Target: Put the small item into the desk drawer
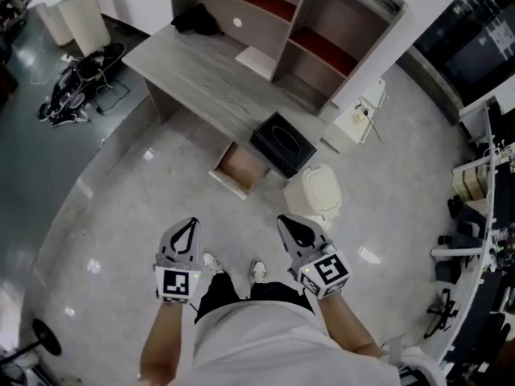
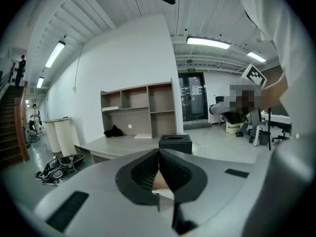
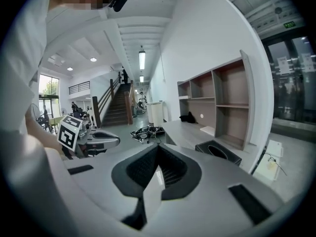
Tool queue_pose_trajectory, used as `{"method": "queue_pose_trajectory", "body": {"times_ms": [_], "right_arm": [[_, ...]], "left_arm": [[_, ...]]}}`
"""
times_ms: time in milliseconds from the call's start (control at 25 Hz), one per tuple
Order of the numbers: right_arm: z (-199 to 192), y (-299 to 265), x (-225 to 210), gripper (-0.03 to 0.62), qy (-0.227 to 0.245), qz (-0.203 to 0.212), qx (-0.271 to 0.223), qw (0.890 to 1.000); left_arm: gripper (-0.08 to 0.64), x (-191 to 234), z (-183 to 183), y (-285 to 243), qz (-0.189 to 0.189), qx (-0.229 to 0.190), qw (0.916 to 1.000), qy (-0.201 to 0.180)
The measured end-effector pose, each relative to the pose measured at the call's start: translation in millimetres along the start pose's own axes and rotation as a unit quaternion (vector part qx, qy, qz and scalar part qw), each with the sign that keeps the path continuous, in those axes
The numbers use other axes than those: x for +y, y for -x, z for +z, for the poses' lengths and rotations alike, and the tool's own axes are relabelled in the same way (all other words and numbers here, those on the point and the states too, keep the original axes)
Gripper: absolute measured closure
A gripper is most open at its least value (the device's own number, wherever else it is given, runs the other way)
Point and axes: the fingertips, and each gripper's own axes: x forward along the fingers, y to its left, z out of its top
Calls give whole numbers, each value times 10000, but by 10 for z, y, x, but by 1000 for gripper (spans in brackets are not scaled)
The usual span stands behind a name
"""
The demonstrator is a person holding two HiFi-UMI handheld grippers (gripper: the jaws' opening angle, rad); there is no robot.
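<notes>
The grey wooden desk (image 1: 201,71) stands ahead of me, with its drawer (image 1: 240,170) pulled open and seemingly empty. A black tissue box (image 1: 282,143) sits on the desk corner just right of the drawer. A small black item (image 1: 197,20) lies at the back of the desktop, and a white sheet (image 1: 259,61) lies by the shelf unit. My left gripper (image 1: 191,223) and right gripper (image 1: 286,219) hang at waist height over the floor, well short of the desk. Both are shut with nothing between their jaws. The black tissue box (image 2: 175,143) shows beyond the left gripper (image 2: 159,154), and beyond the right gripper (image 3: 157,149) as well.
A brown open shelf unit (image 1: 322,30) stands on the desk's far side. A white bin (image 1: 316,191) is on the floor right of the drawer. Tangled cables and gear (image 1: 76,83) lie on the floor at the left. Chairs and equipment (image 1: 475,240) line the right edge.
</notes>
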Motion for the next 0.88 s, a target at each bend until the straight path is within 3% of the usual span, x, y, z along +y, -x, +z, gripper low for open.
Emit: {"method": "queue_pose_trajectory", "body": {"times_ms": [320,560,720,880], "right_arm": [[-28,-11,-121,571,-185,-480,75,9986],[-135,69,-239,571,-321,-817,206,9959],[-264,109,-261,571,-379,-964,303,9942],[-384,153,-304,571,-482,-1049,429,9924]], "left_arm": [[540,67,-311,-488,-572,536,9951,-601],[537,22,-597,-968,-1036,875,9851,-1059],[483,-5,-845,-1268,-1229,1123,9783,-1233],[480,-59,-1121,-1568,-1430,1499,9658,-1561]]}}
